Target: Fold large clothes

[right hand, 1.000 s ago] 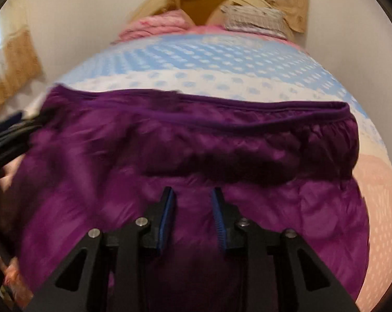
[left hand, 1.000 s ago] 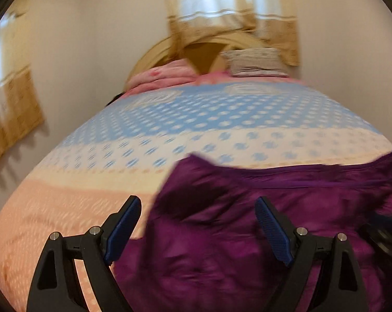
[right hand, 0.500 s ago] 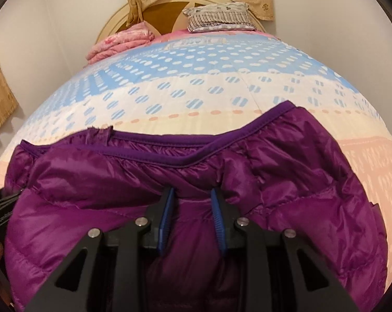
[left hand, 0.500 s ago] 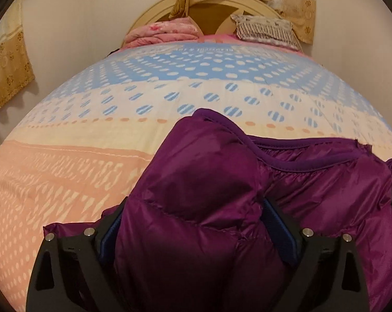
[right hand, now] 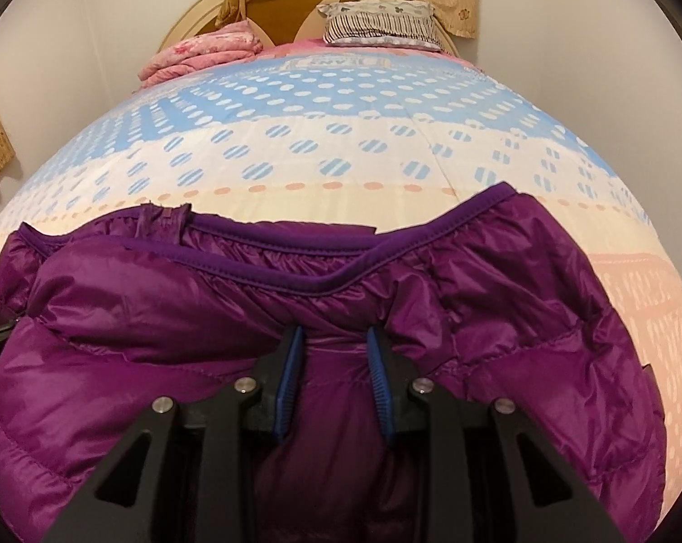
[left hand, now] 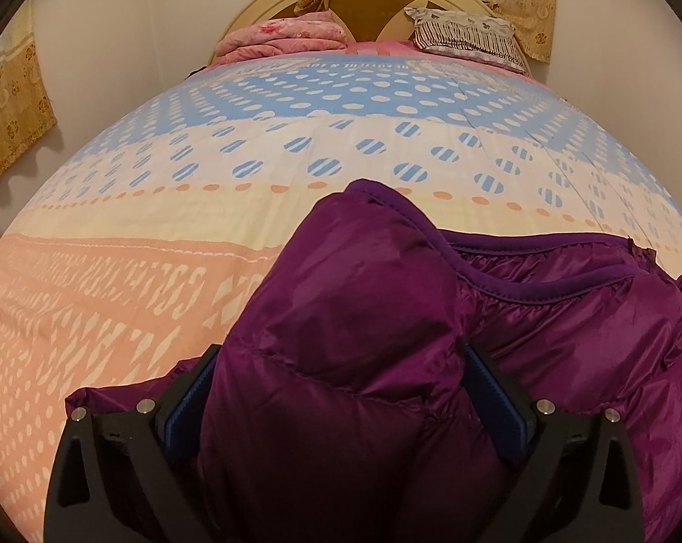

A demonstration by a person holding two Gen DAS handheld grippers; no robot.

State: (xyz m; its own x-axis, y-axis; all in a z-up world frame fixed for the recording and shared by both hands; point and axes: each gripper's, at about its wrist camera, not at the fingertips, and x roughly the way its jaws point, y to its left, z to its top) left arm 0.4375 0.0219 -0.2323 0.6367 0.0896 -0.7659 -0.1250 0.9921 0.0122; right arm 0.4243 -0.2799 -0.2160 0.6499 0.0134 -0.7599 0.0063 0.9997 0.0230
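A purple quilted puffer jacket (left hand: pixel 544 316) lies on the bed at the near edge, also in the right wrist view (right hand: pixel 182 326). Its dark purple trimmed edge (right hand: pixel 322 287) runs across the far side. My left gripper (left hand: pixel 341 371) has wide-set jaws with a puffy fold of the jacket bulging between them, fingertips hidden by cloth. My right gripper (right hand: pixel 334 339) is shut on a fold of the jacket, its blue pads (right hand: pixel 291 375) pinching the fabric near the jacket's middle.
The bed (left hand: pixel 295 145) has a dotted quilt in blue, cream and peach bands. A folded pink blanket (left hand: pixel 286 34) and a striped pillow (left hand: pixel 467 36) lie by the headboard. Walls and gold curtains (left hand: pixel 10 104) flank the bed.
Both grippers came down toward the bed with the jacket. The left jaws, open and empty a second ago, now have a jacket fold between them. The jacket has settled flatter.
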